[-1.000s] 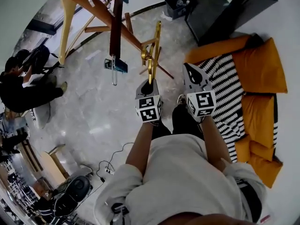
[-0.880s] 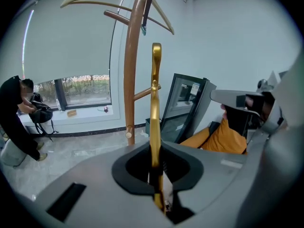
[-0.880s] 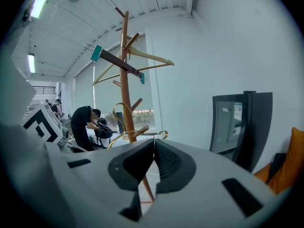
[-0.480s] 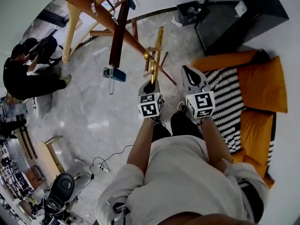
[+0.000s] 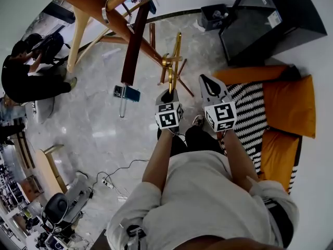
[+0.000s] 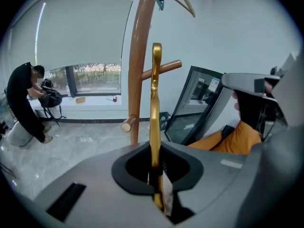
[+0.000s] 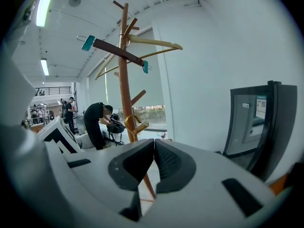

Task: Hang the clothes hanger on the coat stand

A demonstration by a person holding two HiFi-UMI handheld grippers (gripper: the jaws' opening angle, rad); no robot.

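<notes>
Plainly, the gold clothes hanger [image 6: 155, 113] stands edge-on and upright in the left gripper [image 6: 156, 175], whose jaws are clamped on its lower end. Its long axis runs straight out from the jaws towards the coat stand [image 6: 137, 70]. The trunk rises just beyond the hanger and slightly to its left, with a short peg [image 6: 128, 123] low on the near side and a longer branch [image 6: 166, 68] crossing behind the hanger's top. The hanger touches neither.

The right gripper [image 7: 153, 163] is beside the left and farther from the stand, its jaws pressed together on nothing. A dark clip hanger [image 7: 118, 51] and a pale wooden hanger [image 7: 152, 44] already hang high on the stand. A dark bin [image 5: 213, 15] sits by the wall; it seems to hold something, but I cannot tell what.
</notes>
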